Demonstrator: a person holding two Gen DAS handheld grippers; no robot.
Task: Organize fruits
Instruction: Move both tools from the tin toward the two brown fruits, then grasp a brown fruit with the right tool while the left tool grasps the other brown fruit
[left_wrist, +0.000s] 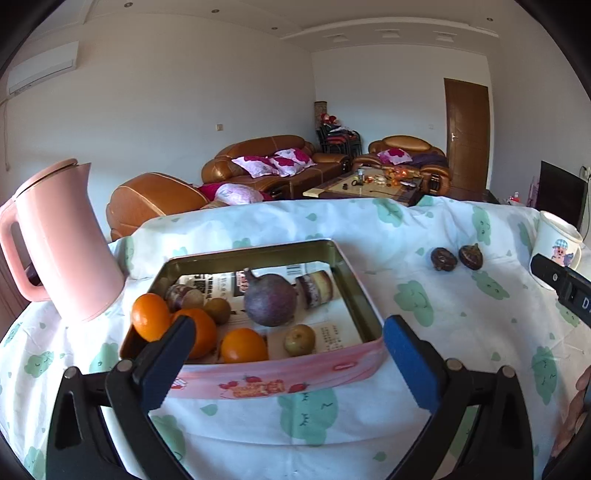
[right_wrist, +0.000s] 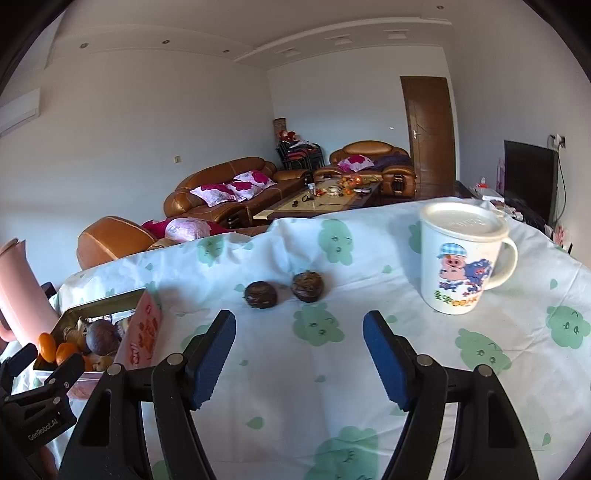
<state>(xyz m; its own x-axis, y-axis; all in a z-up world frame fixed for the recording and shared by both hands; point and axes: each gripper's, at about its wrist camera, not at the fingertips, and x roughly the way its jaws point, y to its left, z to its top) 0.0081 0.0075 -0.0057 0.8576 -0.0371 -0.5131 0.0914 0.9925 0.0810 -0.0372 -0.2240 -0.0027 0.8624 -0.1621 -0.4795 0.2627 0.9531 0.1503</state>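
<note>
The left hand-held gripper (left_wrist: 288, 350) hangs nearest, released and grasping nothing, its blue pads spread either side of the near wall of the pink tin (left_wrist: 280, 376), which holds three oranges (left_wrist: 243, 345), a large purple fruit (left_wrist: 270, 300) and small brown fruits (left_wrist: 299, 339). The right hand-held gripper (right_wrist: 299, 354) is likewise released and bare above the cloth-covered bench (right_wrist: 295, 387), facing two dark fruits (right_wrist: 260, 294) lying just beside each other on the cloth, well apart from the tin. A lidded cartoon mug (right_wrist: 461, 258) stands to their right, a pink kettle (left_wrist: 62, 243) left of the tin.
</note>
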